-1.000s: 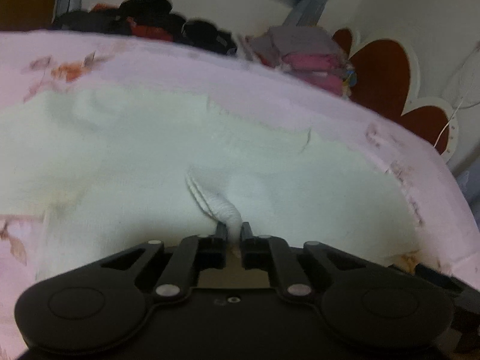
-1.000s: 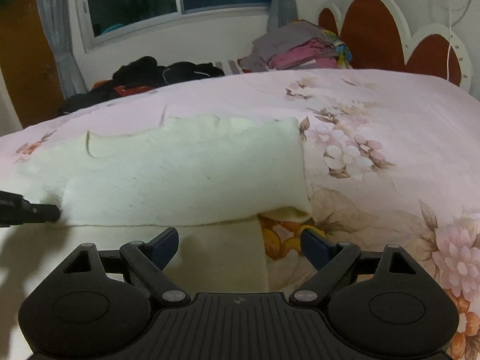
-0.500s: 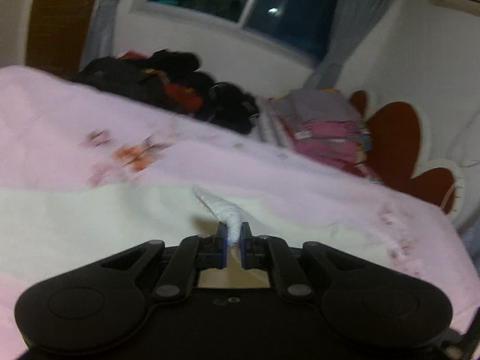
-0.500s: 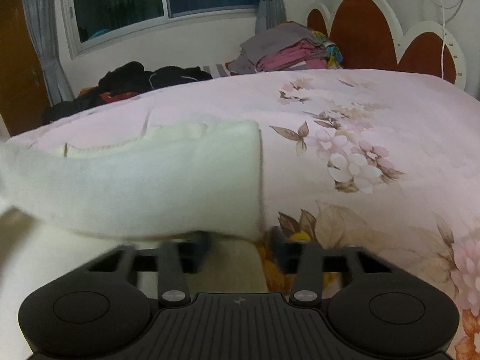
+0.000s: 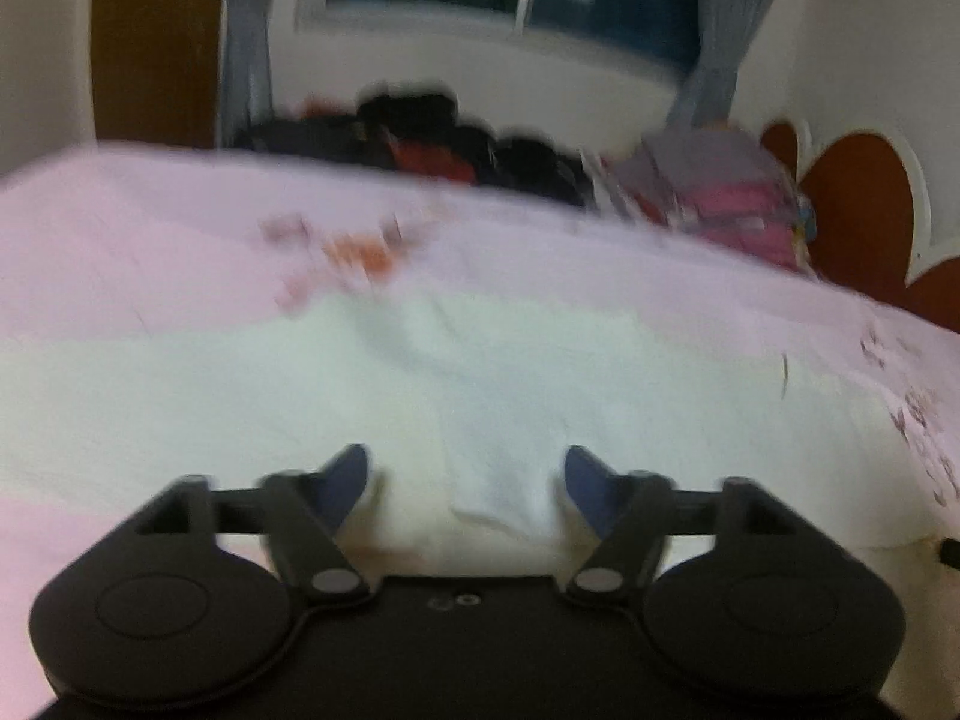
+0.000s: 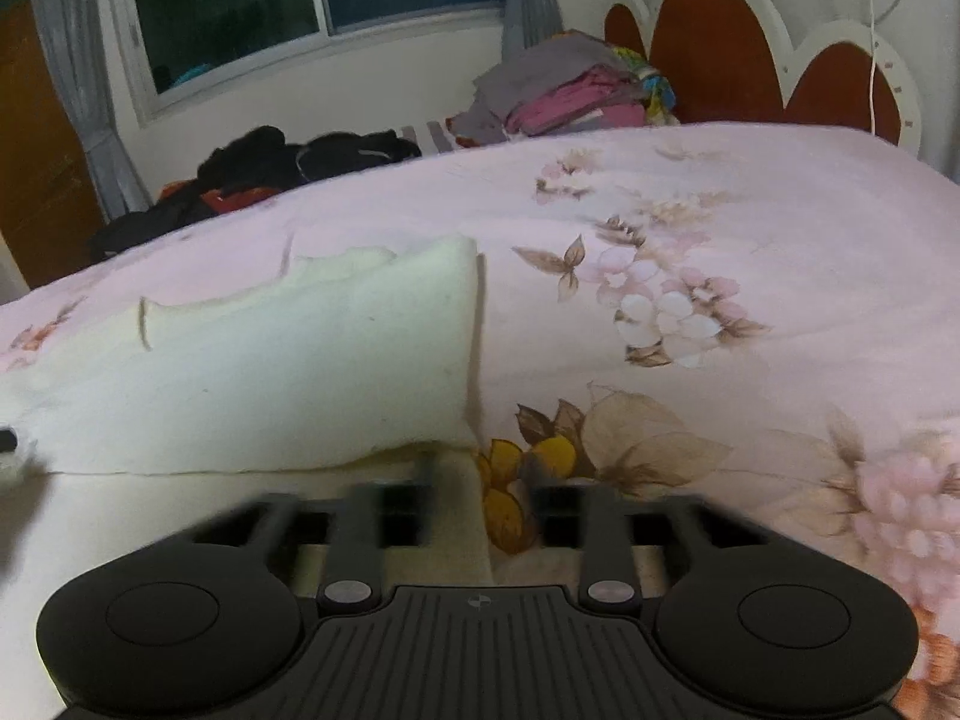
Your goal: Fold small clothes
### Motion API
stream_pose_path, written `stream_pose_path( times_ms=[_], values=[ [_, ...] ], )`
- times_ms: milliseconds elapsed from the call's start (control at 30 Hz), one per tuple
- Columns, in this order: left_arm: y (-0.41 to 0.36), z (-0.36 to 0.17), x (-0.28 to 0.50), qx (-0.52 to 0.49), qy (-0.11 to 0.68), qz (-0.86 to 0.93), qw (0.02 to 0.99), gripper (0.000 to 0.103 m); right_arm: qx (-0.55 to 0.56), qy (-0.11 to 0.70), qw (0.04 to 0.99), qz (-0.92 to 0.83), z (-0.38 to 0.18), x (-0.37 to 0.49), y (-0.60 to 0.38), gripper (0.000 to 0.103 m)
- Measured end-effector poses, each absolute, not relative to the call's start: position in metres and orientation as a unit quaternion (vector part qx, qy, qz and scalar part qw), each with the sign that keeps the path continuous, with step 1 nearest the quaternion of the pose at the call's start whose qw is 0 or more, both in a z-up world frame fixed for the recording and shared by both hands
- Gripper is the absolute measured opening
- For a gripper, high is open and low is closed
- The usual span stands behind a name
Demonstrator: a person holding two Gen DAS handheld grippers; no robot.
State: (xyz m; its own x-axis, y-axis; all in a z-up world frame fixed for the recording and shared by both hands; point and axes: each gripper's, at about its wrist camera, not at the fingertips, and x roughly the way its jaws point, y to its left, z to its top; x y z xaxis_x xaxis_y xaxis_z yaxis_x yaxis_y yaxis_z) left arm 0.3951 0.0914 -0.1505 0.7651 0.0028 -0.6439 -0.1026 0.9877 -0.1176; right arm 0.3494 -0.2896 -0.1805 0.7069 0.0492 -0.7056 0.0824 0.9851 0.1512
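Matte black hand-held gripper (image 5: 468, 483) (2 blue-padded fingers (image 5: 345, 477)), silver pivot screws.

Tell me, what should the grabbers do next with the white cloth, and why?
Probably draw the left gripper back: it is open and holds nothing, while the folded white cloth lies flat on the pink bedspread. The right gripper looks too blurred to judge.

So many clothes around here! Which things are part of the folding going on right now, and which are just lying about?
In the job:
- cream garment, folded over on the bed
- left claw, open over it
- right claw, at its near edge

Lying about:
- dark clothes heap
- folded pink and grey stack
- flowered bedcover
- headboard
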Motion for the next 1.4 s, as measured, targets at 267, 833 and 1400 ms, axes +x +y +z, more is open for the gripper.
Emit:
stream_pose_path(
  times_ms=[267, 833, 1400],
  values=[
    [0.056, -0.156, 0.416, -0.053, 0.354, -0.023, 0.933, 0.071, 0.100, 0.374, 0.922, 0.000, -0.180, 0.409, -0.288, 0.062],
    [0.090, -0.157, 0.393, -0.070, 0.385, 0.015, 0.920, 0.076, 0.067, 0.382, 0.922, -0.001, -0.189, 0.440, -0.273, 0.052],
    [0.236, -0.136, 0.310, -0.164, 0.375, 0.160, 0.898, 0.075, 0.046, 0.400, 0.896, 0.188, -0.179, 0.416, -0.096, 0.052]
  ],
)
